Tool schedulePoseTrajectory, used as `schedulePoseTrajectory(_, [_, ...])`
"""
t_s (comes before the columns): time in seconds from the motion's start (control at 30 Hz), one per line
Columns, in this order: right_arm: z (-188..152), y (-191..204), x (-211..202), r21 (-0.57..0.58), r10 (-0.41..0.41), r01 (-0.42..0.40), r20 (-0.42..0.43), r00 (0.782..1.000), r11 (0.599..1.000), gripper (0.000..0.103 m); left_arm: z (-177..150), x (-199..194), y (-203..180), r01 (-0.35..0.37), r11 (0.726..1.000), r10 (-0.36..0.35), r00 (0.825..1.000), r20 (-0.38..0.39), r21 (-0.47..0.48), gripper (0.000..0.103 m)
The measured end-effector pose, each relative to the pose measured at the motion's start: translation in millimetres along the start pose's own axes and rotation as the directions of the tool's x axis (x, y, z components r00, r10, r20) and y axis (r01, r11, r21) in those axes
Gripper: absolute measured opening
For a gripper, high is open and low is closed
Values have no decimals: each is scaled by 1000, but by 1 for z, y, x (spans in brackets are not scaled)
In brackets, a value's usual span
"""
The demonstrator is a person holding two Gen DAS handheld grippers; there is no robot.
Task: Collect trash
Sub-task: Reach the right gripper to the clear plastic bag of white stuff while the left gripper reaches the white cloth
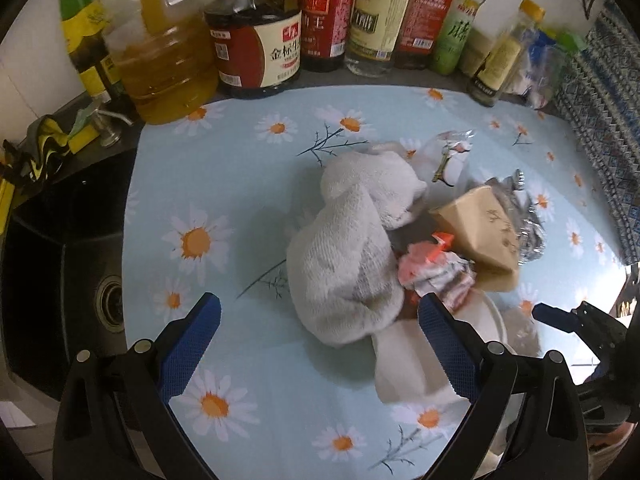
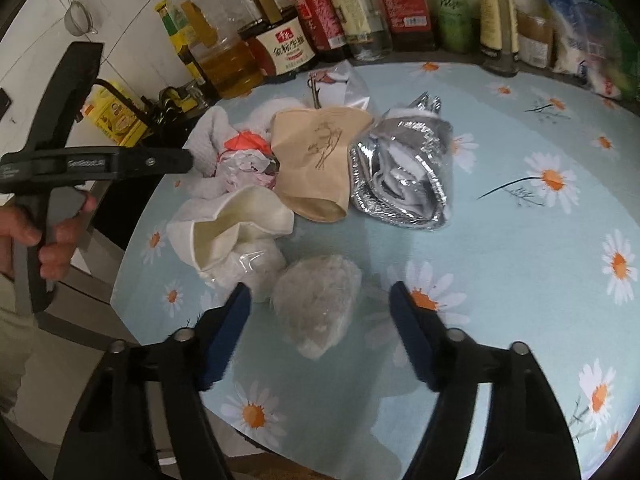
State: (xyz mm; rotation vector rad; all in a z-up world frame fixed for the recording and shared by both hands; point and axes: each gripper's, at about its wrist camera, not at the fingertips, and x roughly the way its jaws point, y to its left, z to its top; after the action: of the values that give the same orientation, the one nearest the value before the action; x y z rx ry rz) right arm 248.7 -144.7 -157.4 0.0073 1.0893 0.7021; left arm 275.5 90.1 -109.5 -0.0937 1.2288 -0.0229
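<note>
- The left gripper (image 1: 320,322), with blue-padded fingers, is seen spread wide over the daisy-print light-blue tablecloth (image 1: 224,360); nothing is held between the pads.
- The near end of a crumpled white waffle-weave cloth (image 1: 352,252) is seen lying in the gap between those fingers, with no pad touching it.
- A flat white paper napkin (image 1: 404,364) is found under the right-hand finger of that gripper.
- The right gripper (image 2: 320,308) is likewise held wide apart and grips nothing.
- A balled-up piece of clear plastic film (image 2: 320,304) lies on the cloth between its fingers, untouched by either pad.
- To the near left of it, a crushed white paper cup (image 2: 236,232) is seen, mouth up.
- Farther off, a tan paper bag with a brown line drawing (image 2: 320,160) lies on its side, and just to its right a crumpled silver foil tray (image 2: 404,176) rests.
- A crumpled orange-and-white wrapper (image 2: 248,156) is wedged between the white cloth and the tan bag.
- A clear printed plastic sleeve (image 2: 336,88) lies at the far side of the pile.
- A row of sauce and oil bottles (image 1: 280,40) stands along the far wall.
- A dark sink (image 1: 60,240) is seen at the left of the table.
</note>
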Motion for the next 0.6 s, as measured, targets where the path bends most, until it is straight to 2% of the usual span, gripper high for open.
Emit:
schedulePoseTrajectory(0.13, [3, -3, 5, -5, 9, -9, -8, 1000, 1000, 59, 9, 13, 7, 8, 1000, -8, 1000, -24, -15, 96])
schedulePoseTrajectory(0.2, [4, -3, 7, -8, 13, -13, -15, 1000, 1000, 58, 11, 18, 8, 11, 1000, -12, 999, -32, -15, 96])
schedulePoseTrajectory(0.27, [5, -5, 10, 0, 27, -27, -28, 999, 1000, 52, 13, 23, 10, 12, 1000, -13, 999, -39, -13, 96])
schedulePoseTrajectory(0.4, [8, -5, 11, 1, 34, -34, -31, 999, 999, 51, 16, 31, 15, 5, 1000, -6, 999, -50, -9, 95])
schedulePoseTrajectory(0.5, [9, -6, 10, 8, 38, -38, -31, 999, 999, 50, 15, 33, 20, 25, 999, -26, 999, -46, -25, 94])
schedulePoseTrajectory(0.6, [11, -6, 10, 9, 38, -37, -32, 999, 999, 50, 16, 38, 22, 65, 997, -68, 996, -57, -43, 81])
